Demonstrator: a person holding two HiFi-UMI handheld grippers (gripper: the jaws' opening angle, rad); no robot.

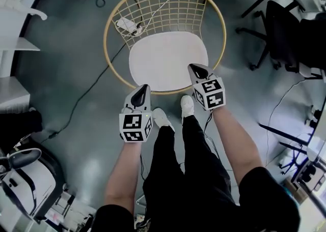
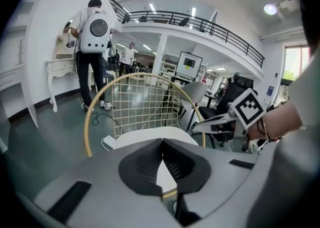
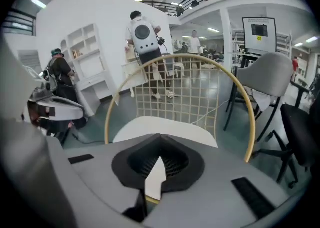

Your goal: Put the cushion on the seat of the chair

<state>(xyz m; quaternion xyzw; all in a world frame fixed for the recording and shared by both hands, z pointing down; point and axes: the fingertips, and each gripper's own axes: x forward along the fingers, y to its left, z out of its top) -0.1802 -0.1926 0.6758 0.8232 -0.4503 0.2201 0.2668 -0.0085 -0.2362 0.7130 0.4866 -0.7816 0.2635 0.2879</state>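
— What was the chair [image 1: 165,9] made of?

— Thin wire mesh in a hoop, metal by the look, with a satin gold finish. The cushion [image 1: 168,60] looked smooth, matt and off-white.

— And your own jaws?

— Matt grey plastic shells on my left gripper [image 1: 141,93] and right gripper [image 1: 196,68], with black ribbed pads [image 2: 145,164]. The floor [image 1: 66,63] was smooth, glossy grey-green.

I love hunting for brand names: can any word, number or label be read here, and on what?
No text is readable anywhere.
Black-and-white patterned cubes: square codes only, no letters.
Black-framed display board in the background: print too small to read.
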